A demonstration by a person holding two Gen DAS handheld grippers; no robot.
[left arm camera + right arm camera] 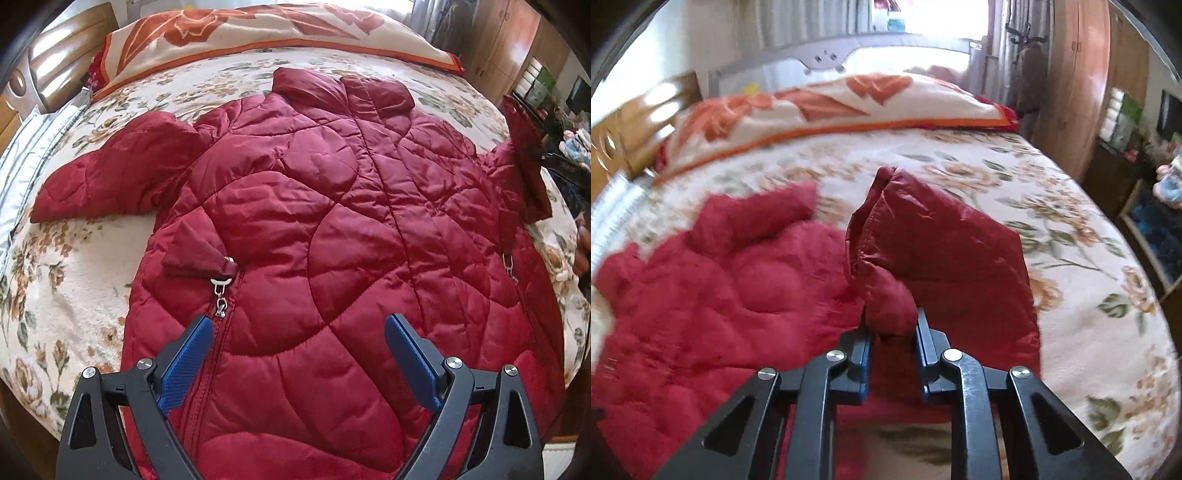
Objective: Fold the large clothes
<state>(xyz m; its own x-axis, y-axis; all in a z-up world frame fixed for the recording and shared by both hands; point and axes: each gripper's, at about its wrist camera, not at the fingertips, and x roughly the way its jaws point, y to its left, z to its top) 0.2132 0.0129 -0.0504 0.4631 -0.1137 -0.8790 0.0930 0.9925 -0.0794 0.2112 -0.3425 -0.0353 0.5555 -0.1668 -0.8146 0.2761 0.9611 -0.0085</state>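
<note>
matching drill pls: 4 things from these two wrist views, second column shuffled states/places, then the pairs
1. left gripper
2. right gripper
3. left sleeve
4. folded blanket

a. lies flat on the bedspread, out to the side
b. open, over the jacket hem
c. along the head of the bed
d. shut on the right sleeve, lifted

Pairs: 1-b, 2-d, 3-a, 4-c
</note>
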